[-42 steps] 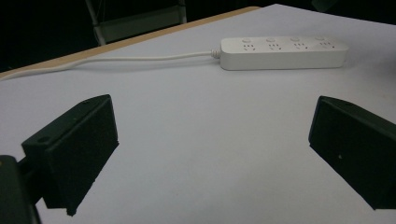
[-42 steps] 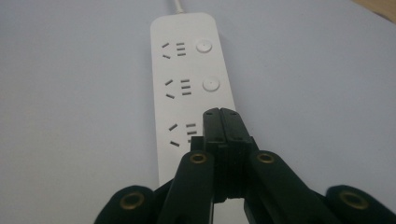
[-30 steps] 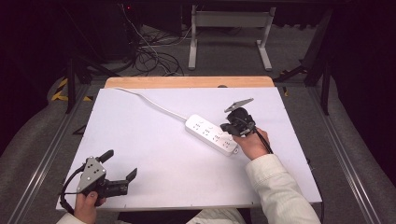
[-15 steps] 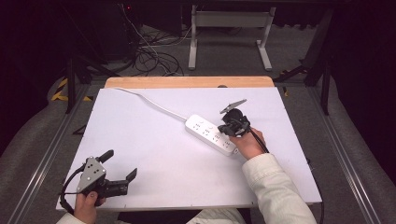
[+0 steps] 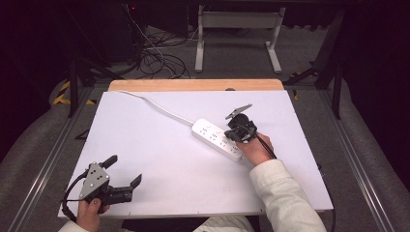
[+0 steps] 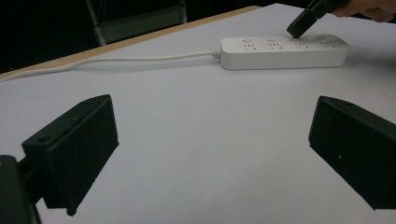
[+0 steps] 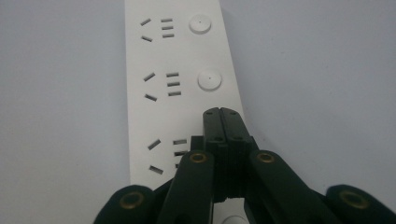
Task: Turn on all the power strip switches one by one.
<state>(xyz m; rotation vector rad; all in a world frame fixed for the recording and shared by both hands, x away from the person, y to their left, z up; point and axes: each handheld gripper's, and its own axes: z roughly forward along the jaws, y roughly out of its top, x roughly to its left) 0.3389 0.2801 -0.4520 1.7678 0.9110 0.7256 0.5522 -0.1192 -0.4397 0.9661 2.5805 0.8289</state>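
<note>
Tips of my right gripper (image 7: pixel 223 114), jaws together, are pressing the power strip (image 7: pixel 180 88) switch; slipping off sideways risks missing; left gripper (image 5: pixel 123 172), jaws apart, is idling well away.

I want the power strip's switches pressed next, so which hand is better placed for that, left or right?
Right, most likely. The right gripper, jaws closed, has its tip over the power strip beside its round buttons. The left gripper sits open near the table's front left corner, well away from it.

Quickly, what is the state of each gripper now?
Left gripper: open, holding nothing.
Right gripper: shut, empty, tip over the power strip.
</note>
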